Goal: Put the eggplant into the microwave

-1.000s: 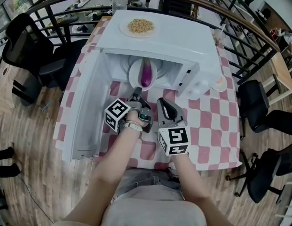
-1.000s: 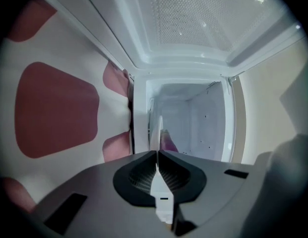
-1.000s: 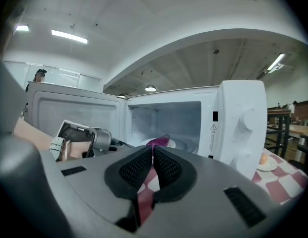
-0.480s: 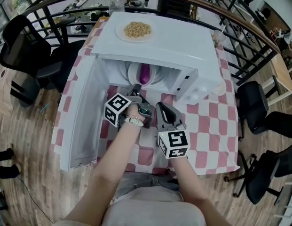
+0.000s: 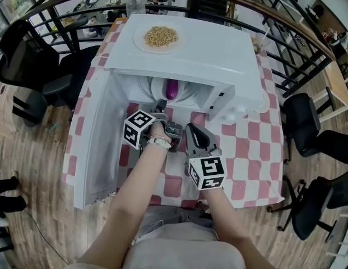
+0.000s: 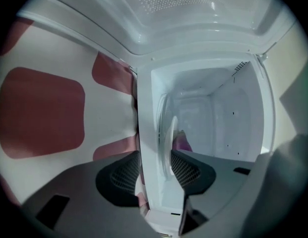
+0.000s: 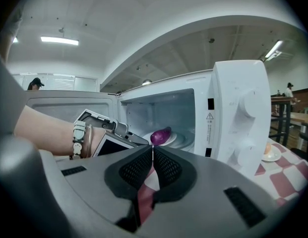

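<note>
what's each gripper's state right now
Left gripper: open, jaws just opened, plate rim loose between them.
Right gripper: shut, empty.

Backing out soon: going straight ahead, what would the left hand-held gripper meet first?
Probably the round white plate holding the purple eggplant inside the white microwave; its rim stands between the left hand-held gripper's jaws, which have just been opening.

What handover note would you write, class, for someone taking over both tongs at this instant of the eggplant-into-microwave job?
Left tongs: open, jaws just been opening, the plate rim between them but not pressed.
Right tongs: shut, empty, in front of the microwave.
Eggplant: lying on the plate inside the microwave; door open.
Done: eggplant in.
Left: draw the left tongs out; probably shut the door.
</note>
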Available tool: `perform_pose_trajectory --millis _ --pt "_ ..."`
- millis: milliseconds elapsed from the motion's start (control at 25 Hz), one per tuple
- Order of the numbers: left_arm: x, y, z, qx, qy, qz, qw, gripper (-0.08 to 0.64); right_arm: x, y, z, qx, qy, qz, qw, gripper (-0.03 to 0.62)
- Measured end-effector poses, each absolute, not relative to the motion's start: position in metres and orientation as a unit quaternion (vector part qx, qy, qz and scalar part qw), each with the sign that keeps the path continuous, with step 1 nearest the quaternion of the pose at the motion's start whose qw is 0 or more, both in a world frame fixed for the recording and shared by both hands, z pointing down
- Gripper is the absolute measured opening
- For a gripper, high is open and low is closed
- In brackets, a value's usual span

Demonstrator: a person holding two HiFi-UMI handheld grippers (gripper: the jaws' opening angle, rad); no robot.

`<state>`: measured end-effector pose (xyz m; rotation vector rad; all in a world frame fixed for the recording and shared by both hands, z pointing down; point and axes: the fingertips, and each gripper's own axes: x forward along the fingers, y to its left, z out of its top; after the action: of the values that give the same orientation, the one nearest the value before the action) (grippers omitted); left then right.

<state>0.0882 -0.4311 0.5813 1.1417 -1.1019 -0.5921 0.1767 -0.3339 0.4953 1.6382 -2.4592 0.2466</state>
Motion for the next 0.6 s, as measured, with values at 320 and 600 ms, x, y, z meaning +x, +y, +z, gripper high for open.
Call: perform_pose_trajectory --millis 320,600 --pt "0.091 -0.443 0.586 0.495 -0.494 -0.248 0.67 0.216 0.182 -0.339 0.494 0.548 -0.824 0.101 0.1 0.029" --pt "0.091 -0.451 0.589 0.495 -0.489 -0.245 0.675 0.249 0.181 -0.343 0.494 0.548 -0.822 0.117 0.104 0.029"
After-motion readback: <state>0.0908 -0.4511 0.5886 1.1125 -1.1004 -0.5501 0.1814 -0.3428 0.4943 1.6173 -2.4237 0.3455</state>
